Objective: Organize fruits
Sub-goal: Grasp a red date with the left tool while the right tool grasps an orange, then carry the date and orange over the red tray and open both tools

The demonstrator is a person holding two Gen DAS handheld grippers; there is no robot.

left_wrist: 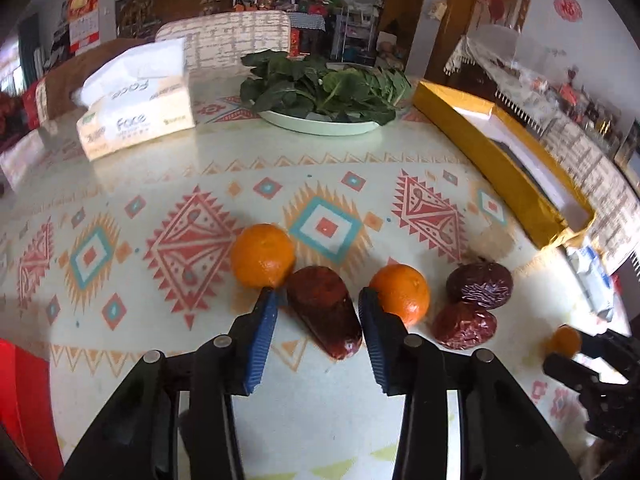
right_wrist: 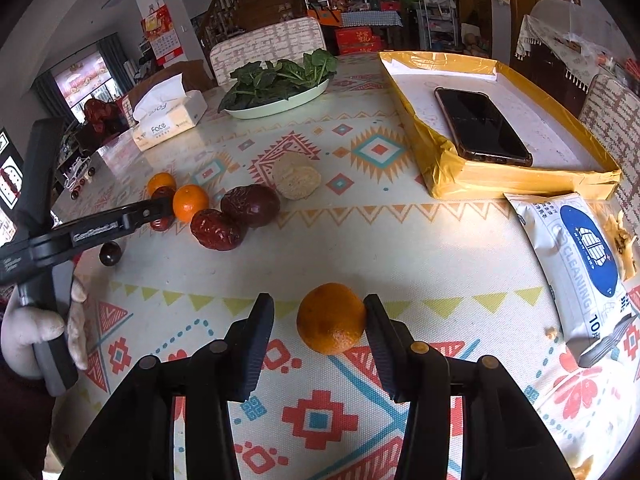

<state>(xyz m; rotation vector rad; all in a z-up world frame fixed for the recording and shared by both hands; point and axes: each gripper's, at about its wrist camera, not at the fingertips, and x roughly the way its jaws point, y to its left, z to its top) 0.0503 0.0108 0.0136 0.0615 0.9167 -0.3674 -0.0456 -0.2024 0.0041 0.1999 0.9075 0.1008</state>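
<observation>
In the left wrist view my left gripper (left_wrist: 318, 298) is open, its jaws on either side of a dark red date (left_wrist: 324, 316) lying on the patterned table. One orange (left_wrist: 263, 255) sits by the left fingertip and another orange (left_wrist: 400, 294) by the right. Two more red dates (left_wrist: 480, 285) (left_wrist: 464, 325) lie to the right. In the right wrist view my right gripper (right_wrist: 318, 306) is open around a third orange (right_wrist: 331, 318), which touches the right finger. The fruit cluster (right_wrist: 224, 216) and the left gripper (right_wrist: 120, 220) show at the left.
A plate of green leaves (left_wrist: 324, 94), a tissue box (left_wrist: 136, 116) and a yellow tray (right_wrist: 500, 168) holding a phone (right_wrist: 480, 128) stand at the back. A wipes pack (right_wrist: 580, 268) lies at the right. A pale round item (right_wrist: 297, 178) and a small dark fruit (right_wrist: 110, 253) lie on the table.
</observation>
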